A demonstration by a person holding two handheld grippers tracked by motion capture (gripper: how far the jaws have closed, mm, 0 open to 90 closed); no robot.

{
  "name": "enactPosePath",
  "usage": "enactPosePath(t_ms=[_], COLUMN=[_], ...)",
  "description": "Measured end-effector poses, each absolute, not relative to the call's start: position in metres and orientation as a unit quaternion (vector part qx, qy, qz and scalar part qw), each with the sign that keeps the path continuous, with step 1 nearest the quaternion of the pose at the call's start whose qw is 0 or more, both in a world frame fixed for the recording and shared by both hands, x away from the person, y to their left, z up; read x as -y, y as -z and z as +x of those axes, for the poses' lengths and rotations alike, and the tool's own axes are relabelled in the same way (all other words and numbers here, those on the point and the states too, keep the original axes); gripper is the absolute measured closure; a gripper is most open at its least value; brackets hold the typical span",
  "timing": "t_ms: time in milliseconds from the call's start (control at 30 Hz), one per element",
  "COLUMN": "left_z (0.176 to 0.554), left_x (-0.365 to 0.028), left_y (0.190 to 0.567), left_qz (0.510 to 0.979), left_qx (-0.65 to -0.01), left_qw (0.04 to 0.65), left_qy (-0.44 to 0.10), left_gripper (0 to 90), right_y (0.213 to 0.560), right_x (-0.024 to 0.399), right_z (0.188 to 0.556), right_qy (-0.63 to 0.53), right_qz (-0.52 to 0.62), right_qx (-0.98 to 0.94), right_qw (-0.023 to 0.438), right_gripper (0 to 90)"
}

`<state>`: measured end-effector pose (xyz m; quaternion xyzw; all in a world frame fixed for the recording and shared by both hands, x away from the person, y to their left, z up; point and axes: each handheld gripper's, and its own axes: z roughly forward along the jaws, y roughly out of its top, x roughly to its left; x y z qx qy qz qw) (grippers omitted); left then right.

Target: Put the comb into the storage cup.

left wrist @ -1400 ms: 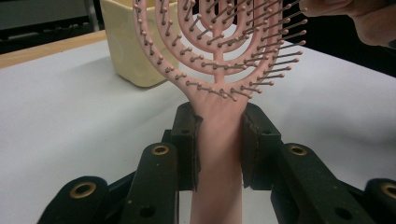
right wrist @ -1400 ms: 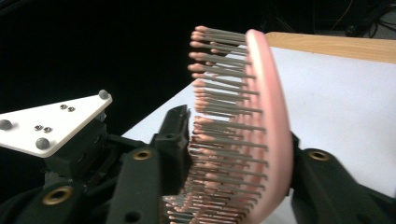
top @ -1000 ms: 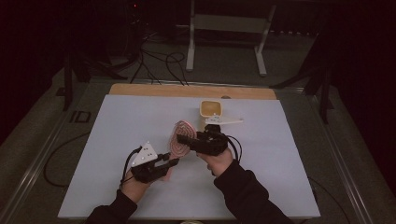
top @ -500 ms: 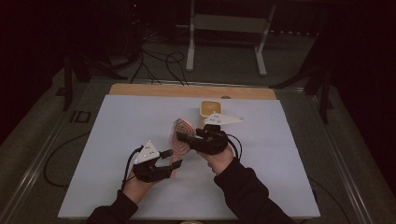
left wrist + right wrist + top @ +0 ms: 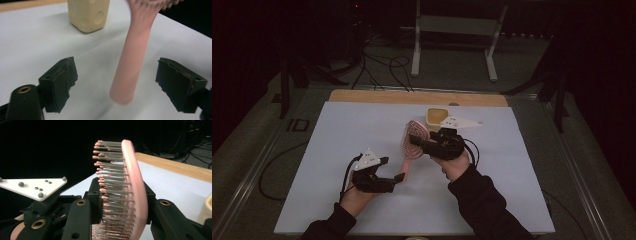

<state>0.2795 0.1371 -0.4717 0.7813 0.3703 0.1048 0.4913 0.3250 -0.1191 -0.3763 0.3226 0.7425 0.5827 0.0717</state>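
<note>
My right gripper (image 5: 419,141) has its fingers (image 5: 83,220) clenched on the head of the pink hairbrush (image 5: 412,145), bristles facing my left, and the brush is now tipped up so its handle (image 5: 131,57) slants down toward the desk (image 5: 337,130). A second ago the brush lay lower and closer to my left hand. My left gripper (image 5: 396,179) has its fingers (image 5: 61,81) spread wide apart, one on each side of the handle's free end, touching nothing; it has slid a little rightward to get there. Beyond the brush, a cream-coloured container (image 5: 437,116) stands near the desk's far wooden edge (image 5: 412,96), just behind my right hand (image 5: 454,162).
</note>
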Motion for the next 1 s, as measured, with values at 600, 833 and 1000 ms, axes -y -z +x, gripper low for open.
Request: enactPosePath(t_ms=[600,833,1000], left_z=[0.272,0.267,0.264], left_x=[-0.145,-0.156,-0.166], left_y=[0.469,0.469,0.471], left_qz=[0.797,0.796,0.794], left_qx=[-0.323,-0.314,-0.31], left_qw=[0.505,0.512,0.517], left_qy=[-0.072,-0.076,-0.074], left_gripper=[0.4,0.4,0.4], right_y=[0.357,0.348,0.337], right_x=[0.153,0.164,0.174], right_z=[0.333,0.336,0.34], right_qy=[-0.585,-0.592,-0.593], right_qz=[0.326,0.33,0.329], right_qx=[-0.734,-0.725,-0.721], right_qw=[0.114,0.125,0.143], right_gripper=[64.6,64.6,64.7])
